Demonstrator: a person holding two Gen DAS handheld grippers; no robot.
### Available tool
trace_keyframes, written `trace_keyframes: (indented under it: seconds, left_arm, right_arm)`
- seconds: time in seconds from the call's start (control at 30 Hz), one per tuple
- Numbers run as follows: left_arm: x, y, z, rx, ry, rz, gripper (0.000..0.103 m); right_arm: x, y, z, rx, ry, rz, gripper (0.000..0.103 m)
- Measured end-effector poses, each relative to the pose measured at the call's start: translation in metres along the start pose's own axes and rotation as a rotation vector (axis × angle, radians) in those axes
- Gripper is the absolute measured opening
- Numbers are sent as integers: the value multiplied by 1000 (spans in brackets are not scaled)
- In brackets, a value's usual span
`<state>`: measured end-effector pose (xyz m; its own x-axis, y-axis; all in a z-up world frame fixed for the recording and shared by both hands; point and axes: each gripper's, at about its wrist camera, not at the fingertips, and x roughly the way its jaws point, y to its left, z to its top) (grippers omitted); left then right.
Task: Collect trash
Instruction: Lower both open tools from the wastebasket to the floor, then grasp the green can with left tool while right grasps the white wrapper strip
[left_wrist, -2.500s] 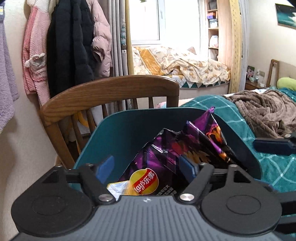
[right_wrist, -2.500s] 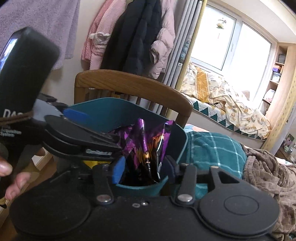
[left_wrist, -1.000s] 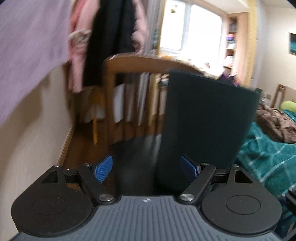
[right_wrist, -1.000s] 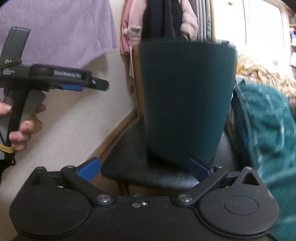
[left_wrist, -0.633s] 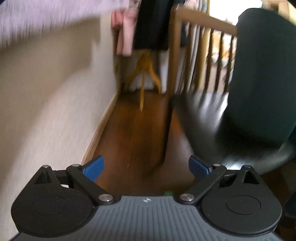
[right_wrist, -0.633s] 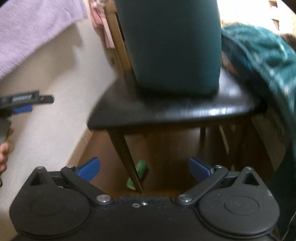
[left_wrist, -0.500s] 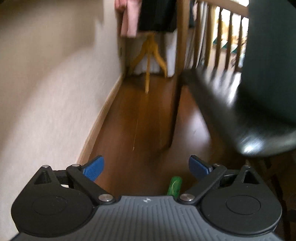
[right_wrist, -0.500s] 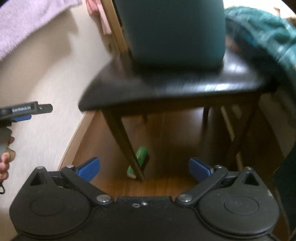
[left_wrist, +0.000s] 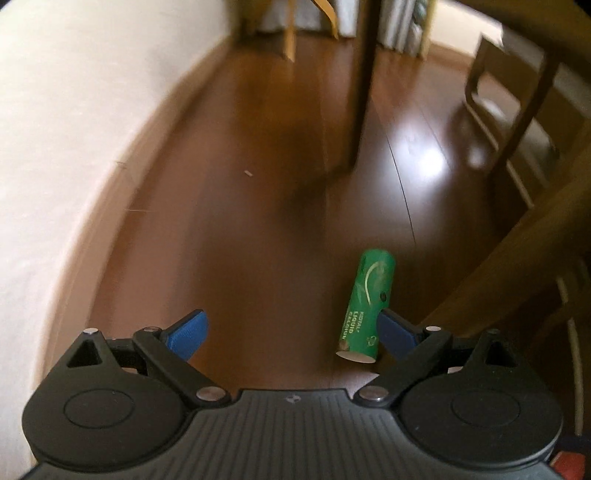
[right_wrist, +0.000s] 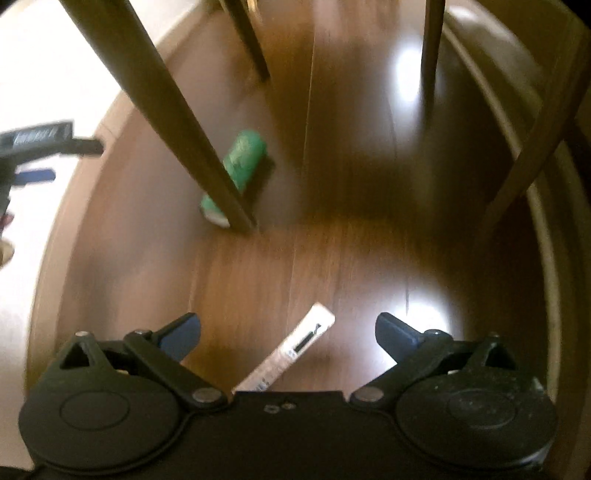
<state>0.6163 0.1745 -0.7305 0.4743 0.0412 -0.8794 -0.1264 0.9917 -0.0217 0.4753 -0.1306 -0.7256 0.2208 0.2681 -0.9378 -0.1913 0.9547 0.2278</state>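
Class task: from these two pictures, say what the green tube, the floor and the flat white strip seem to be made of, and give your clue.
Green cylindrical tube: probably printed card or plastic; matte wrap, pale flat end.
Brown floor: glossy wood or laminate; plank seams, bright glare.
Flat white strip: likely printed paper or foil; too blurred to tell.

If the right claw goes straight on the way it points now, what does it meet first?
Probably the flat white paper strip lying on the brown wooden floor, between the open fingers of the right claw; depth is unclear.

Glossy wooden floor (left_wrist: 258, 221)
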Motion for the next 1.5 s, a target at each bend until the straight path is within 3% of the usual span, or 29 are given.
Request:
trace_keyframes:
  seconds: [0.2,0.33,0.6,1.0,1.27,1.37,1.5]
  left_arm:
    - [76,-5,12,-30,137,-101,98]
    - [113,-16,21,-31,193,-120,98]
    - [159,-39,22,-6,253,-103,100]
    - [183,-58,19,8,327,-87,98]
    - [177,-52,-1,49,317,-41,69]
    - [170,-51,-11,79,297,-12,57]
    - [164,-37,-23,0,296,-23,56]
  right_arm:
    - [53,2,-15,-86,143,21,98]
    - [78,-1,-26,-134,216,25,94]
    - [106,-5,-33,-124,265,37,91]
    - [149,-9,-17,140,324,-42,76]
    - [165,25,-14,68,318,-148,68]
    - [167,37,-13,7,321,-221,50]
    - [165,39,-17,-20,308,-233,34]
